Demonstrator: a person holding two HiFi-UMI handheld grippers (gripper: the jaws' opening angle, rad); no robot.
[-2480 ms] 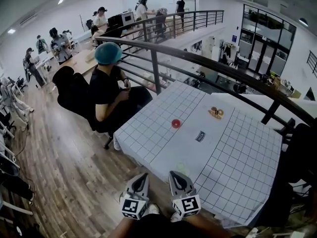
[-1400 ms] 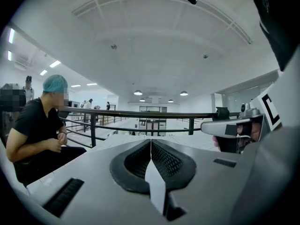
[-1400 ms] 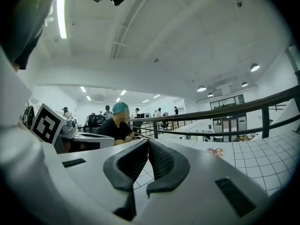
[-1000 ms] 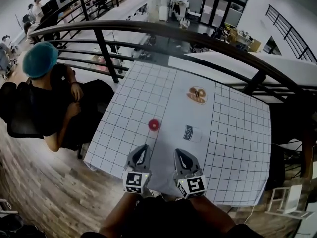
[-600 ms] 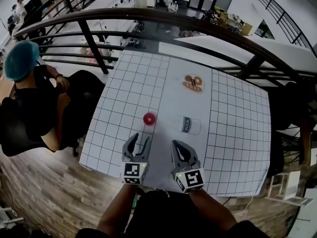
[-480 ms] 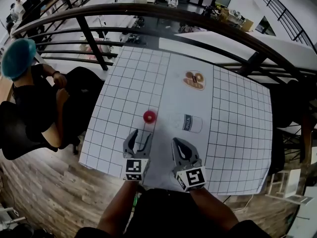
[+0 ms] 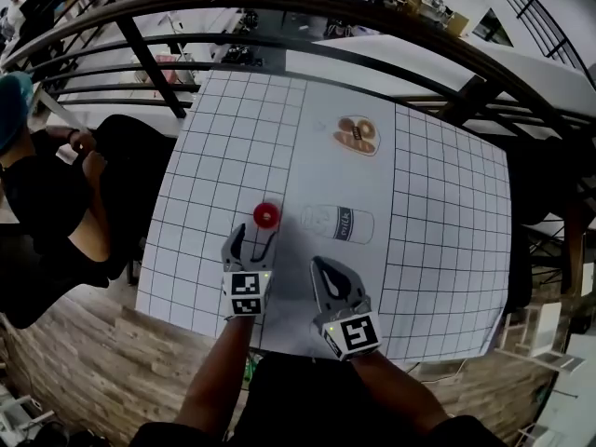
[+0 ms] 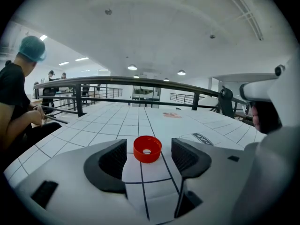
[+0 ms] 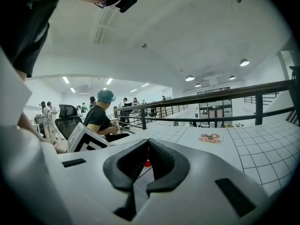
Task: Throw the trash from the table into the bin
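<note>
Two grippers hover over the gridded table (image 7: 447,250). The left gripper (image 7: 252,240) has just been opening its jaws, which now stand wide to straddle the untouched red bottle cap (image 7: 266,215) just ahead. The right gripper (image 7: 321,270) idles closed and empty.

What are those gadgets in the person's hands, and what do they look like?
Each hand carries a light grey plastic tool: the left gripper and the right gripper. Both have two curved jaws lined with black ribbed pads. Each also has a cube at the back, printed with black-and-white square markers. No cables show. The forearms are bare, and the top is dark.
</note>
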